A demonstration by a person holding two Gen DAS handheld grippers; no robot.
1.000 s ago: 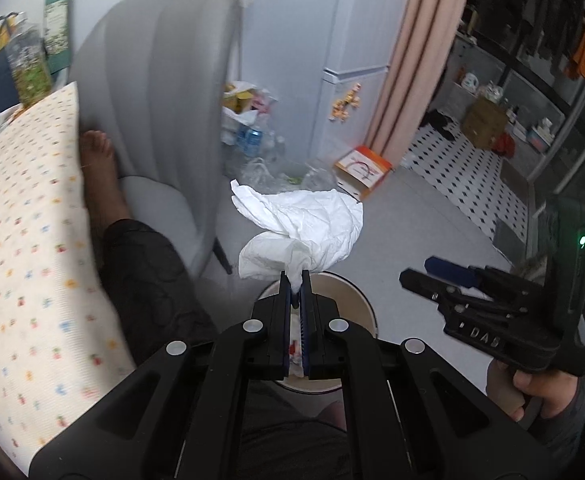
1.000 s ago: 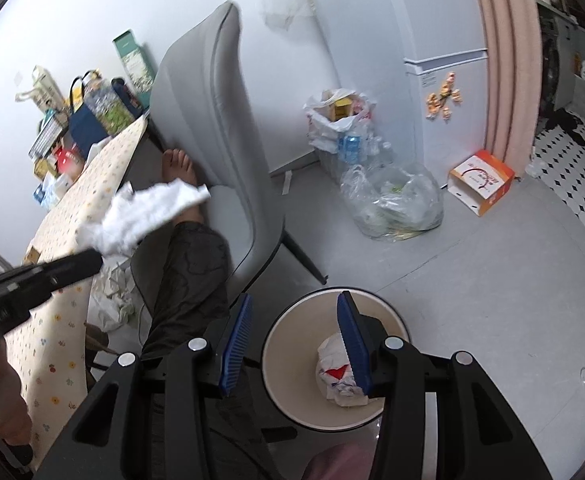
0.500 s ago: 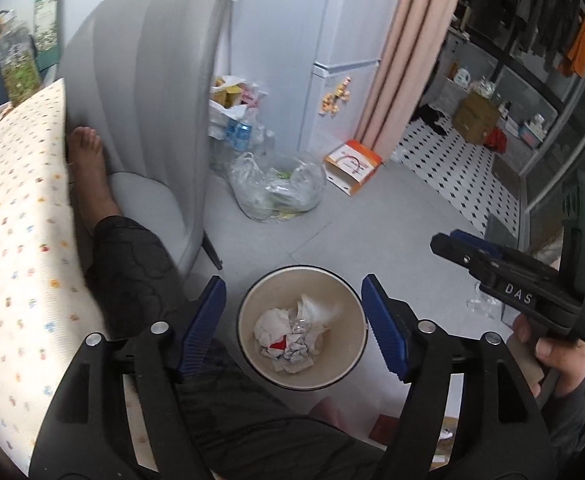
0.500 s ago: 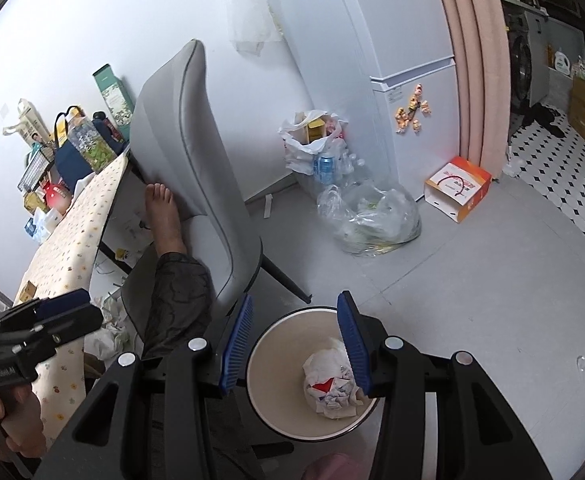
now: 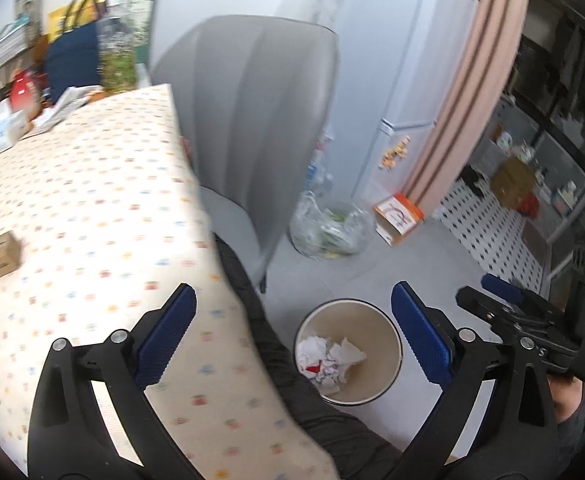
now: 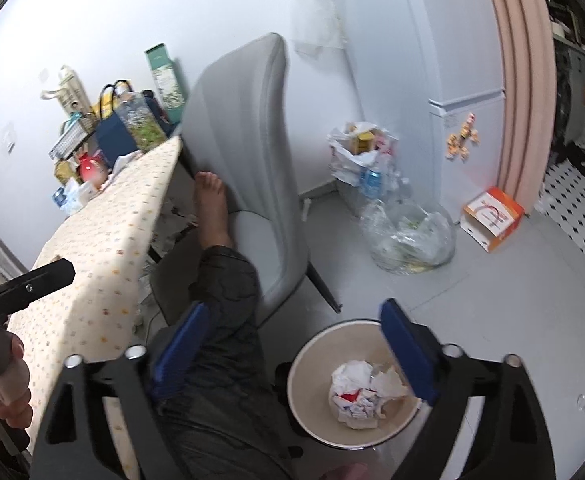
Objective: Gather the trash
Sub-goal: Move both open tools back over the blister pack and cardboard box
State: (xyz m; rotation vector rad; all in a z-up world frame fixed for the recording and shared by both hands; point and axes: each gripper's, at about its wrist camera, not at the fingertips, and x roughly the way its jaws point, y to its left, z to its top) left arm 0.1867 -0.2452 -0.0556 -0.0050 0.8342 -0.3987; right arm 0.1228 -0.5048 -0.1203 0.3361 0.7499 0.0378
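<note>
The crumpled tissue (image 5: 330,358) lay in the waste bin (image 5: 388,332) on the floor, atop other wadded paper; a second ago our left claw (image 5: 292,332) had pinched it above that bin. Its jaws had just been opening and stood wide, nothing between them. Our right claw (image 6: 292,344) had likewise just been opening and gaped empty over the bin. That piece counted as collected. On the patterned surface (image 5: 92,184) a small brown box (image 5: 2,254) looked the likeliest next pick.
</note>
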